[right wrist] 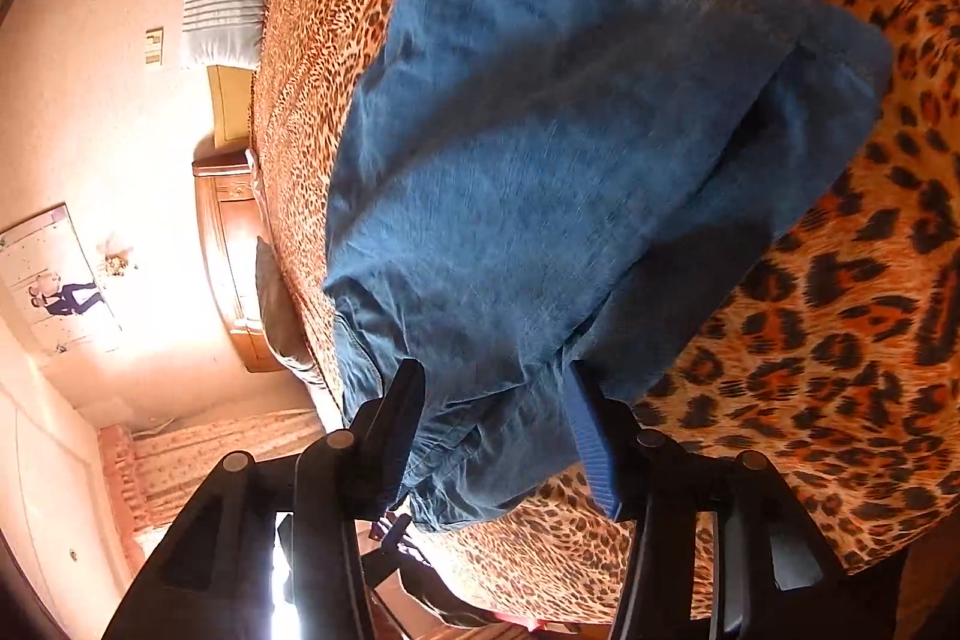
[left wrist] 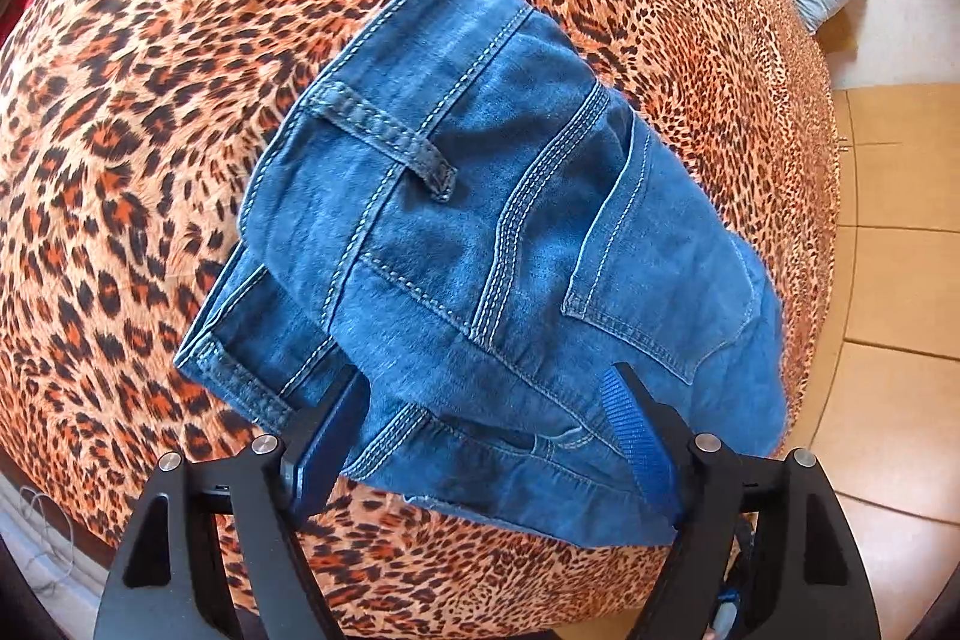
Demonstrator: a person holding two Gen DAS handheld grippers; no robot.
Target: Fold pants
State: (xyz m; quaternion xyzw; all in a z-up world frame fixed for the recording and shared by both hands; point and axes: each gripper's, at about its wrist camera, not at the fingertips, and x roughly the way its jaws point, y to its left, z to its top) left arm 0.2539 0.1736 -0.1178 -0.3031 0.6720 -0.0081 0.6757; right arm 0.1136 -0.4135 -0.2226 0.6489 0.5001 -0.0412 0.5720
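Pants: blue jeans folded into a compact bundle on the leopard-print bedspread.
Left gripper: fingers spread, straddling the waistband end.
Right gripper: fingers spread over plain denim.
Left view only: belt loop, back pocket.
Right view only: wooden headboard.
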